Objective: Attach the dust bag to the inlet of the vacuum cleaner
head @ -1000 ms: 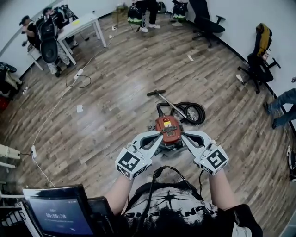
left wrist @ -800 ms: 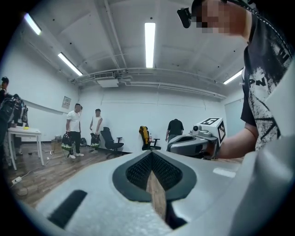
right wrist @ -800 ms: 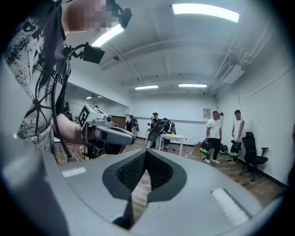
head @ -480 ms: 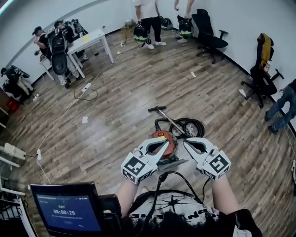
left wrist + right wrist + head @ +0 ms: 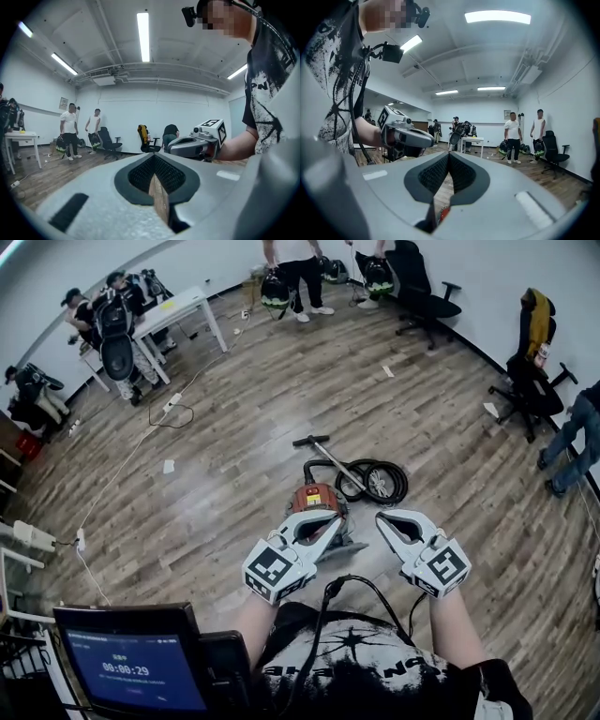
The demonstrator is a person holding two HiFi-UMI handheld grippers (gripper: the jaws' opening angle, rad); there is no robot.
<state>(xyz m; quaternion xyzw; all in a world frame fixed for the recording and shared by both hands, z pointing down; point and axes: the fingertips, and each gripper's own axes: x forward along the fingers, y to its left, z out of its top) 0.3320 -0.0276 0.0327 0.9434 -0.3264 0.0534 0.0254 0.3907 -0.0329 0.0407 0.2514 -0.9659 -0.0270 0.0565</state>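
In the head view, the boxy red vacuum cleaner [image 5: 314,500] and its coiled black hose [image 5: 375,480] are seen on the wood-plank floor [image 5: 234,427], just ahead of the left gripper [image 5: 330,521] — a second earlier it lay between that tip and the right gripper [image 5: 386,519]. In the left gripper view, the ribbed dark pads [image 5: 140,173] are pressed together on nothing. In the right gripper view, the jaws are likewise clenched and empty.

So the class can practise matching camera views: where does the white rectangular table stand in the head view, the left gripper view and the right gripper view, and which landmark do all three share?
Head view: white rectangular table at upper left.
Left gripper view: table at the far left edge.
Right gripper view: table near the picture's centre.
Shared landmark: black office chair beside two standing people.
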